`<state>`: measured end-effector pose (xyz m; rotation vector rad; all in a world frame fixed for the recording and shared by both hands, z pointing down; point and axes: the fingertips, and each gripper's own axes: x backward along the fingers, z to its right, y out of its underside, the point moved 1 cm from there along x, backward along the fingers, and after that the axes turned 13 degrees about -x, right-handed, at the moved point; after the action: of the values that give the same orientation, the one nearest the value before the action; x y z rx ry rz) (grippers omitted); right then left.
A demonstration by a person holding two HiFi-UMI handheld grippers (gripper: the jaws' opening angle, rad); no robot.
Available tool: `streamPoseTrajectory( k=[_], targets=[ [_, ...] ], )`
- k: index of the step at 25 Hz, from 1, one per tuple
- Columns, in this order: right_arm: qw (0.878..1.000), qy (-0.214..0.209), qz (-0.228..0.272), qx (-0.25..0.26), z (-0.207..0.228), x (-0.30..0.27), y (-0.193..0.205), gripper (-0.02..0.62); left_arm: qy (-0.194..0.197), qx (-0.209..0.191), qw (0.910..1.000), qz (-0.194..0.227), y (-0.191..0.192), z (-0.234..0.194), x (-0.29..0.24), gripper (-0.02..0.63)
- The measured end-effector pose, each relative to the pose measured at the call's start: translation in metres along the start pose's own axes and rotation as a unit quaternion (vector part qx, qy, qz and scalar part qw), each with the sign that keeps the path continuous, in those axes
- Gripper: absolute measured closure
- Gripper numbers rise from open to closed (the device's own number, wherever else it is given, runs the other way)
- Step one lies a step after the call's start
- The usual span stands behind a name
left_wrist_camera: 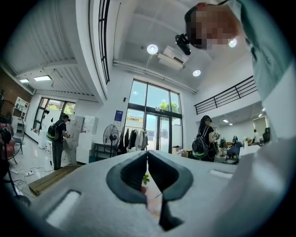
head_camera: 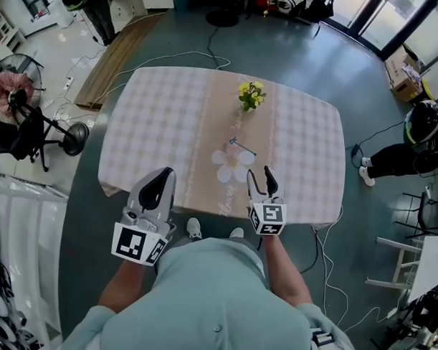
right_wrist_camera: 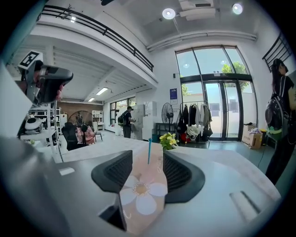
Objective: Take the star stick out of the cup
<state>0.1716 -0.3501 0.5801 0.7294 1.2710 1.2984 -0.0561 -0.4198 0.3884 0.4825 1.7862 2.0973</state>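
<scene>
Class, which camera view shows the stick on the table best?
The right gripper view: the blue stick stands upright, framed between the open jaws. The head view shows it from above as a thin, slanted line. In the left gripper view the closed jaws hide nearly everything ahead; the stick is unclear.
</scene>
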Motion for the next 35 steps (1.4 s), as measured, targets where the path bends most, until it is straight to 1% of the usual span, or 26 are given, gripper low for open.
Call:
streamPoseTrajectory(
  k=[3,9,14,23,26,31,35],
  targets=[
    [1.000,-0.004,-0.015,0.008,0.001,-0.014,0.009,0.408,-0.003,-0.002,1.0000,-0.001,0.000,0.001,0.002,0.597],
    [0.999,-0.007,-0.029,0.015,0.003,-0.041,0.012,0.417,-0.009,-0.001,0.9999,-0.010,-0.001,0.005,0.005,0.597],
    [0.999,-0.005,-0.034,0.014,0.008,-0.058,0.015,0.432,-0.022,-0.002,0.9997,-0.014,-0.001,0.003,0.010,0.597],
    [0.999,-0.016,-0.039,0.017,0.007,-0.080,0.014,0.441,-0.040,-0.006,0.9989,-0.024,-0.001,0.003,0.015,0.597],
    [0.999,-0.014,-0.040,0.019,0.009,-0.083,0.016,0.464,-0.044,-0.006,0.9987,-0.025,0.000,0.003,0.015,0.597],
    [0.999,-0.013,-0.040,0.022,0.007,-0.086,0.015,0.477,-0.046,-0.006,0.9986,-0.025,0.001,-0.001,0.015,0.597],
    [0.999,-0.011,-0.041,0.023,0.008,-0.087,0.017,0.507,-0.043,-0.005,0.9988,-0.023,0.001,-0.001,0.012,0.597]
  ],
)
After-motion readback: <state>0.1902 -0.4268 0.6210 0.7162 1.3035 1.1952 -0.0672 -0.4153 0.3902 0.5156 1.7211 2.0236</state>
